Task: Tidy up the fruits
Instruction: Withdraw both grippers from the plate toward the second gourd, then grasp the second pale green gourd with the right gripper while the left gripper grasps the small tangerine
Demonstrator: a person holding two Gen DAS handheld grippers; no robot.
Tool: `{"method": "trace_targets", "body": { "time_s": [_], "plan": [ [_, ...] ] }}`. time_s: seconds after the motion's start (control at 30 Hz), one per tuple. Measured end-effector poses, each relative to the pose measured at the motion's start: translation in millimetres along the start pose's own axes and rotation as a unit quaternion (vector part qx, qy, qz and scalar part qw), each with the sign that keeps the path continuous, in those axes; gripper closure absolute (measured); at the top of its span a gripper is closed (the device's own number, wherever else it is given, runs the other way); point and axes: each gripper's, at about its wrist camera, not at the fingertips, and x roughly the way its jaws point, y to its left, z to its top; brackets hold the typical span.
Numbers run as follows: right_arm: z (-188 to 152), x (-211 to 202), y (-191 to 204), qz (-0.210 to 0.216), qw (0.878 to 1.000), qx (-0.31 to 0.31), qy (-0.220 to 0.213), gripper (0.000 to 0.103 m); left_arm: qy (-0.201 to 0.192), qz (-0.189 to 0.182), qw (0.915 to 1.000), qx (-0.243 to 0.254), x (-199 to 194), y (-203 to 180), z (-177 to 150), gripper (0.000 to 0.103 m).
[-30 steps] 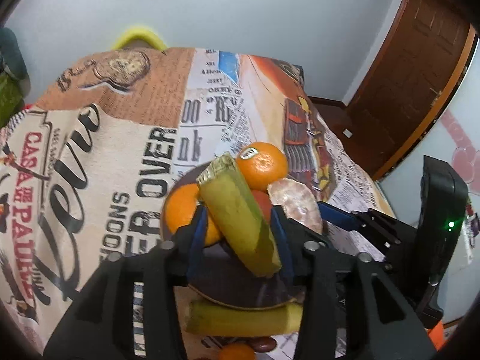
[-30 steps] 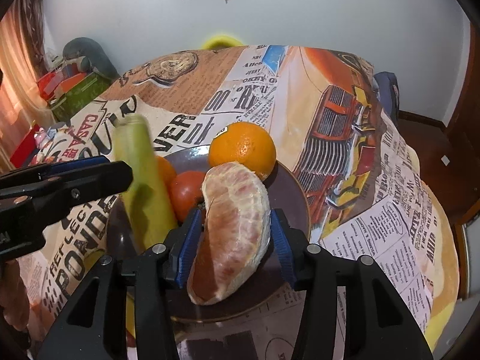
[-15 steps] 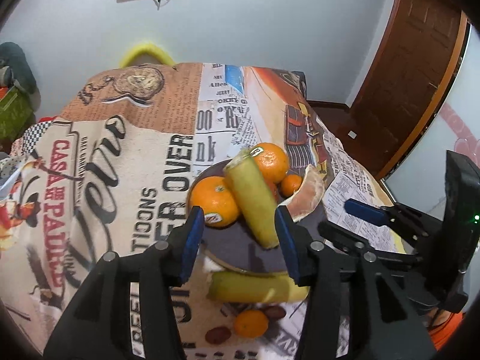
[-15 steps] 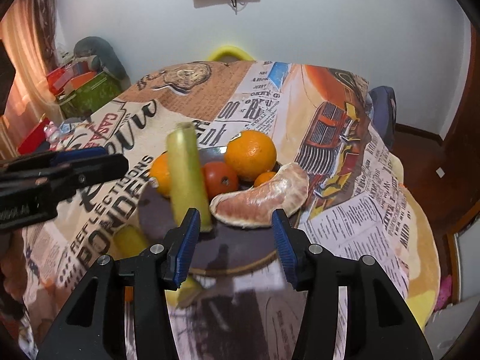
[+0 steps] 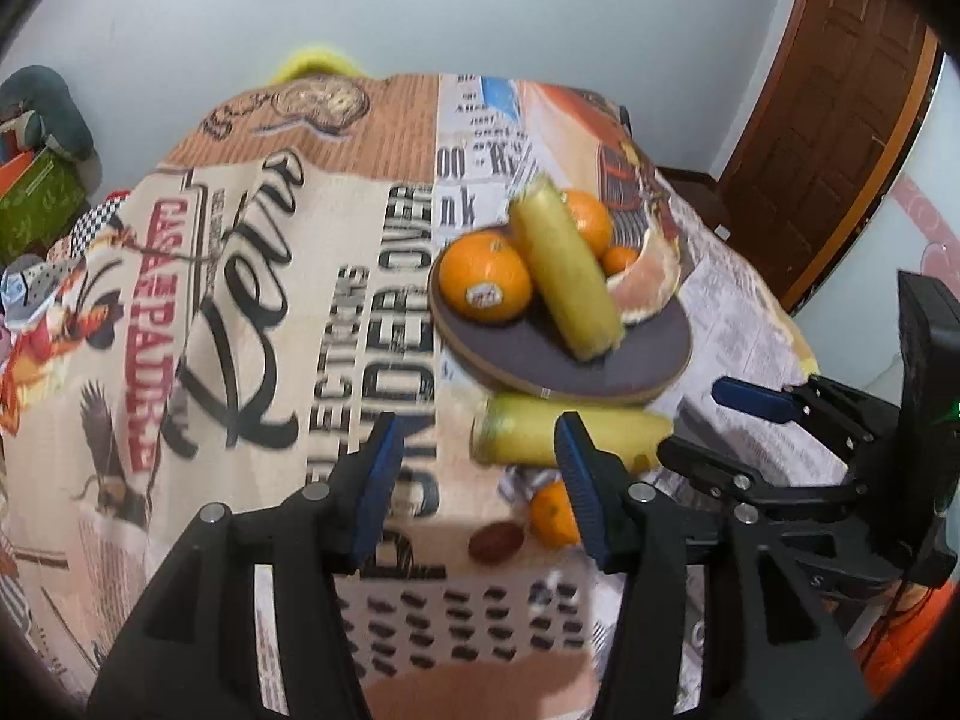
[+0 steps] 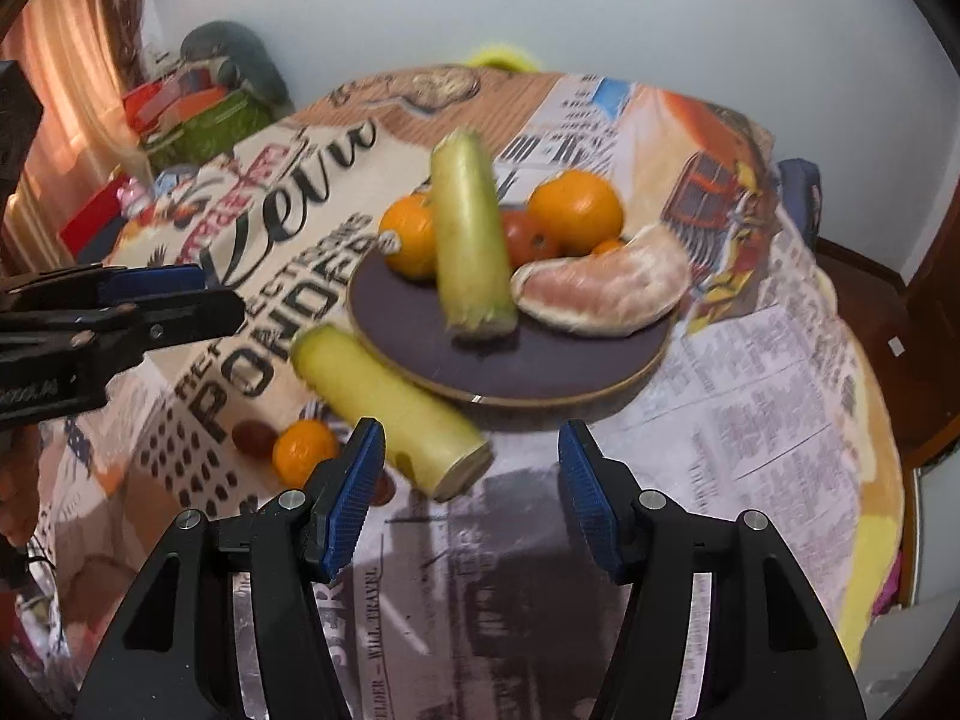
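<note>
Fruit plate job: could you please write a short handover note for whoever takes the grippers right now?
Left gripper: open, empty, above the cloth near the plate.
Right gripper: open, empty, facing the plate.
On the dark plate: two oranges, a tomato, a small citrus, one yellow-green stalk leaning on the pile, and a peeled grapefruit segment.
Left on the tablecloth: a second stalk lying against the plate's edge, a small orange and a dark reddish-brown fruit.
Suggested next: the second stalk.

Both grippers [image 5: 477, 456] [image 6: 471, 453] black plastic w/ silver screws — jaws blue-padded, ribbed.
</note>
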Motion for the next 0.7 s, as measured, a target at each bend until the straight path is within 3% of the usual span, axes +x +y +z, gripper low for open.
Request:
{"method": "trace_targets", "body": {
  "time_s": [0.23, 0.5, 0.7],
  "plan": [
    [-1, 21, 3, 0.013, 1.0, -0.001, 0.021, 0.046, 0.029, -0.01, 0.9995, 0.005, 14, 1, -19, 0.05],
    [-1, 33, 10, 0.043, 0.998, -0.008, 0.034, 0.046, 0.036, -0.018, 0.9991, 0.013, 22, -6, -25, 0.05],
    [-8, 23, 6, 0.063, 0.998, -0.004, 0.021, 0.058, 0.041, -0.03, 0.9986, 0.011, 21, -8, -30, 0.05]
  ]
}}
